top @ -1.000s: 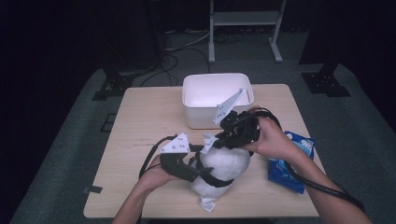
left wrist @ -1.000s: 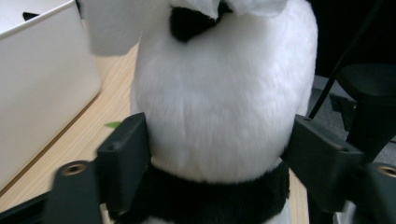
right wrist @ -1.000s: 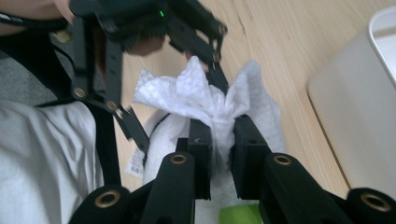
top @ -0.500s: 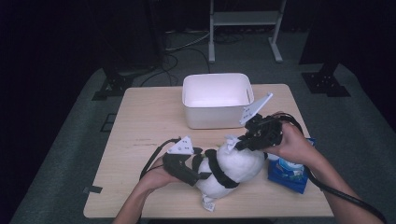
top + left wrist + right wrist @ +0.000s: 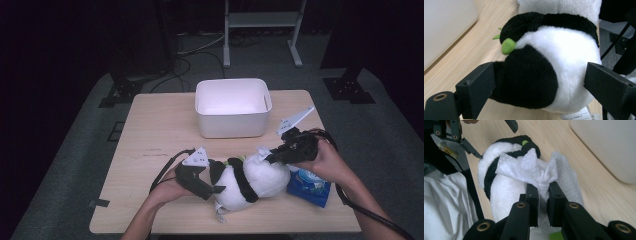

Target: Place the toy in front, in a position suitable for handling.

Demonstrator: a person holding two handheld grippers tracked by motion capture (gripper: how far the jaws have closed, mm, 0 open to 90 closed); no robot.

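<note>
On the worktop [image 5: 150, 135] in the high view, a plush panda [image 5: 250, 182] lay between both tongs, near a white bin [image 5: 233, 107]. Through the left gripper view, the left tongs [image 5: 541, 85] stood spread around the panda's body. Through the right gripper view, the right tongs [image 5: 543, 192] pinched a white wipe [image 5: 534, 170] against the panda.

Right gripper [image 5: 270, 154] moved away from bin [image 5: 233, 107], now low at panda [image 5: 250, 180] top, beside blue pack [image 5: 309, 184]. Wipe [image 5: 536, 172] pinched in its jaws now lies on panda. Panda shifted slightly toward pack. Left gripper [image 5: 212, 190] shifted slightly with panda.
</note>
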